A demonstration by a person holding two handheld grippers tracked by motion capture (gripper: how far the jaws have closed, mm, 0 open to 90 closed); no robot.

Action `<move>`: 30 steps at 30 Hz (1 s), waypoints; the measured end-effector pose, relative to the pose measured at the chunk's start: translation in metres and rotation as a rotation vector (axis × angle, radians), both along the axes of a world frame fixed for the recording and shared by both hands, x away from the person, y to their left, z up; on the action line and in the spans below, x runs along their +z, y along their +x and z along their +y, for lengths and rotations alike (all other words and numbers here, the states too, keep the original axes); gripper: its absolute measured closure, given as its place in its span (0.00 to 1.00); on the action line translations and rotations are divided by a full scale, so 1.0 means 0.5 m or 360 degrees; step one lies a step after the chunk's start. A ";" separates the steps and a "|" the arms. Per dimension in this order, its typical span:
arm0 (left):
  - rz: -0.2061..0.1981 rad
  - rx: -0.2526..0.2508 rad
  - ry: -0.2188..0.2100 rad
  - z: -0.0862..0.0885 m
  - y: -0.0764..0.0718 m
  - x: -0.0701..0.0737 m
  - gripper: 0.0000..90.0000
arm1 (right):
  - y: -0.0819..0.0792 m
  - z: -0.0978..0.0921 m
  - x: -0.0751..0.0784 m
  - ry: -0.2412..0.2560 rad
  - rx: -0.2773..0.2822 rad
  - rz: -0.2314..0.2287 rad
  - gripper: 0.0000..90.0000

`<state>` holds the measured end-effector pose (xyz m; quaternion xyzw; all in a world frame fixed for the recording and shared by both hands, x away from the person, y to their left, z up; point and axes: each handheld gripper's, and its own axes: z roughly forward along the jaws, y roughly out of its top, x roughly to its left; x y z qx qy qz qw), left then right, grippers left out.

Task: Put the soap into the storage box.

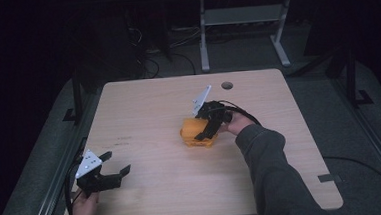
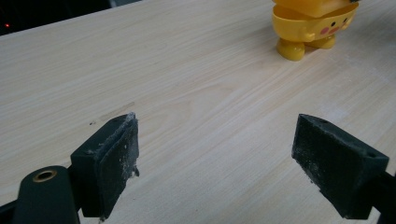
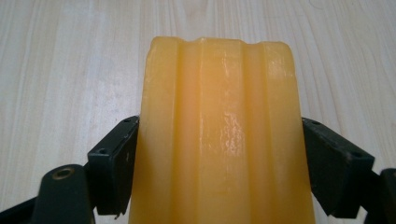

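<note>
Looking across the whole scene first, I am seeing the pale wooden bench (image 1: 154, 119) carrying very little: a round cable hole (image 1: 227, 85) near its far edge and a faint dark scuff (image 1: 123, 139) on its left half. Nothing is standing between my two hands. Beyond the bench, a grey frame with two legs (image 1: 244, 29) is sitting on the dim floor.

I am holding the yellow toy container (image 1: 195, 132), a duck-faced tub on two stubby feet (image 2: 310, 28), near the middle of the bench, slightly right. My right gripper (image 1: 206, 129) is reaching over it from the right, and in the right gripper view its jaws are pressing against both sides of the ribbed yellow piece (image 3: 219, 140), clenched on it.

My left gripper (image 1: 114, 164) is resting at the near left corner, well apart from the container, with its jaws spread wide over bare wood, pads (image 2: 116, 158) gripping nothing.
</note>
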<state>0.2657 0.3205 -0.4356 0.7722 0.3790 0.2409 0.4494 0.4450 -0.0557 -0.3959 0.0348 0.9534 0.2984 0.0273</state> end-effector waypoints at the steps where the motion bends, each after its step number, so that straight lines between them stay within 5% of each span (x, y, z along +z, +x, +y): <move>1: -0.0003 -0.0004 0.0001 0.000 0.000 0.000 0.16 | 0.000 0.000 -0.003 0.0004 -0.0003 0.0006 0.23; 30: -0.0005 -0.0010 0.0007 -0.002 0.000 0.000 0.16 | -0.004 -0.009 0.012 -0.0006 -0.0103 0.0043 0.16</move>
